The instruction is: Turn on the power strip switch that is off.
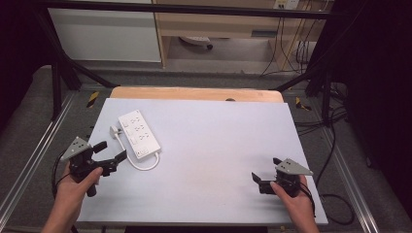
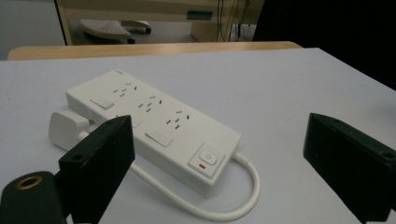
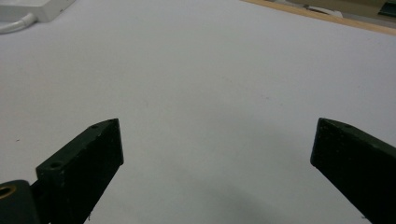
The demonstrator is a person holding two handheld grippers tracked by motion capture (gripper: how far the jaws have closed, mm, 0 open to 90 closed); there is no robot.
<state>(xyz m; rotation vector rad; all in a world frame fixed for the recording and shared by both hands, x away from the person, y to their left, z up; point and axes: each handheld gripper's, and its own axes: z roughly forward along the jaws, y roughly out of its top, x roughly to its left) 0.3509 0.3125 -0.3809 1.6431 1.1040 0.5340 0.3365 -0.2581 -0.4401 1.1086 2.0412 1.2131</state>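
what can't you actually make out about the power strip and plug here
- Plug prongs: in the left gripper view, the near black jaw of the left tongs covers its lower part.
- Power strip switch markings: too small in the high view.
- Strip's body: cut off by the top edge in the right gripper view.

A lab recording bay: black metal frame (image 1: 63, 68) around a white-topped table (image 1: 218, 145), cables (image 1: 286, 43) at 1 o'clock (plugged into a wall socket), grey carpet.

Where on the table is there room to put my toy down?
The wide bare stretch between the power strip and the right claw is free, up to the far edge of the table. It is crowded by the left claw, near the strip's looped cord and plug.
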